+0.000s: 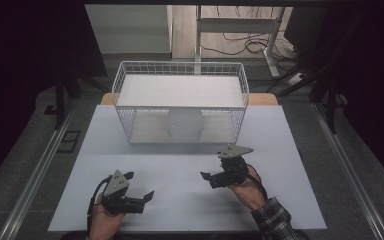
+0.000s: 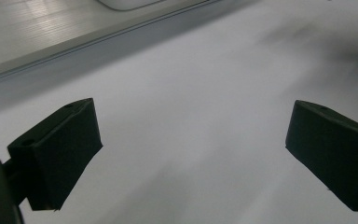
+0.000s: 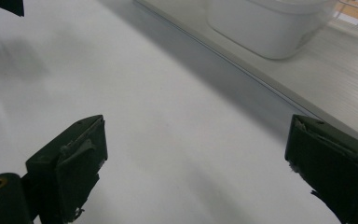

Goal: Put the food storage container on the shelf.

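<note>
Apparently nothing begun: left gripper [image 1: 142,197] and right gripper [image 1: 206,177], both agape and empty, hover near the table's [image 1: 280,150] front edge (white bowl [image 1: 185,124] untouched inside wire basket [image 1: 122,80]).

Dim, dark-edged high view with the pale table [image 1: 190,165] lit from above; both gripper views are motion-blurred, soft shadows smearing the table, the basket [image 1: 180,102] base unsharp.

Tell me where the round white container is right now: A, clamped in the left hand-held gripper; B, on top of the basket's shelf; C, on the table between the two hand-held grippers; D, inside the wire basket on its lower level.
D: the white container sits on the lower level of the wire basket, under its white shelf, and both hand-held grippers, left and right, are open and empty.
</note>
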`<control>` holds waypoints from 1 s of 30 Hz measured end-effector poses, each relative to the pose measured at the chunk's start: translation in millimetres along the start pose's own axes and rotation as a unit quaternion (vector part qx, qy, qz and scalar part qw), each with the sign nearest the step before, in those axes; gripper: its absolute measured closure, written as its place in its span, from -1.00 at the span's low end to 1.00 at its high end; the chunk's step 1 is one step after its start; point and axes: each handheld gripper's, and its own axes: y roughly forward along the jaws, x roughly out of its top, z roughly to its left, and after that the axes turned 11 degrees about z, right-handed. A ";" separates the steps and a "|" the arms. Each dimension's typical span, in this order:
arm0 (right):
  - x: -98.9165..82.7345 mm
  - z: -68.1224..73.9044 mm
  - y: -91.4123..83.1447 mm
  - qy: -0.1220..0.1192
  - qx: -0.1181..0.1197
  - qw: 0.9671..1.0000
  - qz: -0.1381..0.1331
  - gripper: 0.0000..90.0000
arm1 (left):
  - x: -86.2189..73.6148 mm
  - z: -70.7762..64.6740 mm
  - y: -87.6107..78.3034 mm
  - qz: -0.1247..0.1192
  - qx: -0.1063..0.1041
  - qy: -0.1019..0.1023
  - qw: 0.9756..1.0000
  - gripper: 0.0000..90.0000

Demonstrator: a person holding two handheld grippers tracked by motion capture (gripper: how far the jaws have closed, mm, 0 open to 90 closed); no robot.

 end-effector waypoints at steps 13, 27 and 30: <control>-28.6 -8.0 -26.3 0.028 -0.026 0.999 -0.012 -0.88 | -1.3 6.5 -4.5 -0.002 0.005 -0.005 1.000 -0.93; -57.8 -15.0 -52.1 0.055 -0.057 0.997 -0.021 -0.91 | -7.4 10.5 -17.6 -0.002 0.022 -0.005 1.000 -0.93; -64.7 -15.3 -55.2 0.057 -0.064 0.996 -0.018 -0.91 | -9.8 13.0 -19.4 0.001 0.023 -0.011 1.000 -0.94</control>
